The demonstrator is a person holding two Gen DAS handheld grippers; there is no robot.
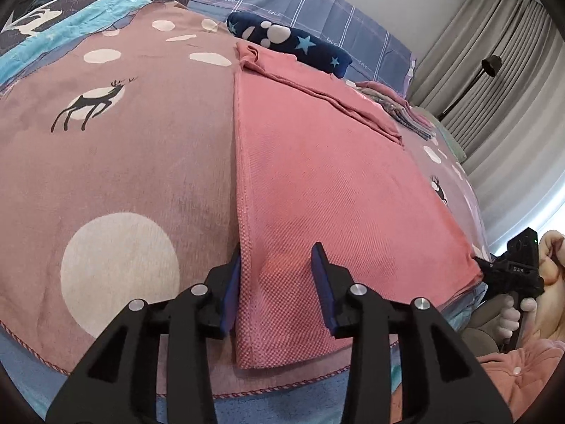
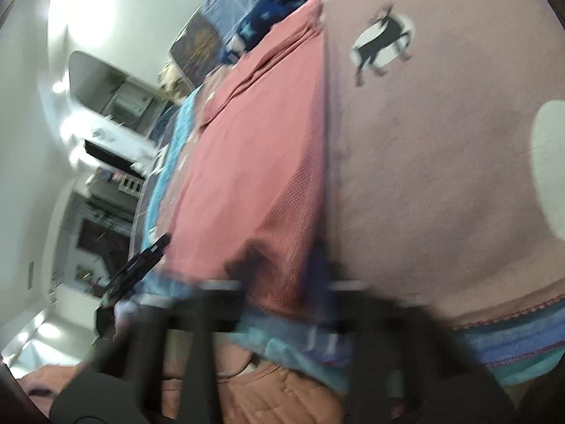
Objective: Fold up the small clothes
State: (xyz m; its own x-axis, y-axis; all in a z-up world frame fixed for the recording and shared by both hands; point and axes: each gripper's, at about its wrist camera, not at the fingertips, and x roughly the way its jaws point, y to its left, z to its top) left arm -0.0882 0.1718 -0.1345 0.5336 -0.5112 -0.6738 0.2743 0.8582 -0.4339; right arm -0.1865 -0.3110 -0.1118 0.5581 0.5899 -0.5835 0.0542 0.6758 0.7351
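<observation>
A coral-pink knit garment [image 1: 335, 183] lies flat on a pink deer-print blanket [image 1: 123, 159], its far part folded over. My left gripper [image 1: 278, 288] is open, and the garment's near left corner lies between its blue pads [image 1: 323, 282]. At the garment's near right corner, my right gripper [image 1: 485, 268] pinches the edge, held by a hand [image 1: 554, 258]. The right wrist view is blurred. There the garment [image 2: 254, 162] runs down into my right gripper [image 2: 282, 265], which reads as shut on the cloth. The left gripper [image 2: 141, 261] shows at the left.
A navy star-print cloth [image 1: 289, 42] and a blue checked pillow [image 1: 317, 3] lie beyond the garment. A small pile of folded clothes [image 1: 406, 113] sits at the far right. Grey curtains [image 1: 512, 70] and a black floor lamp [image 1: 491, 65] stand past the bed.
</observation>
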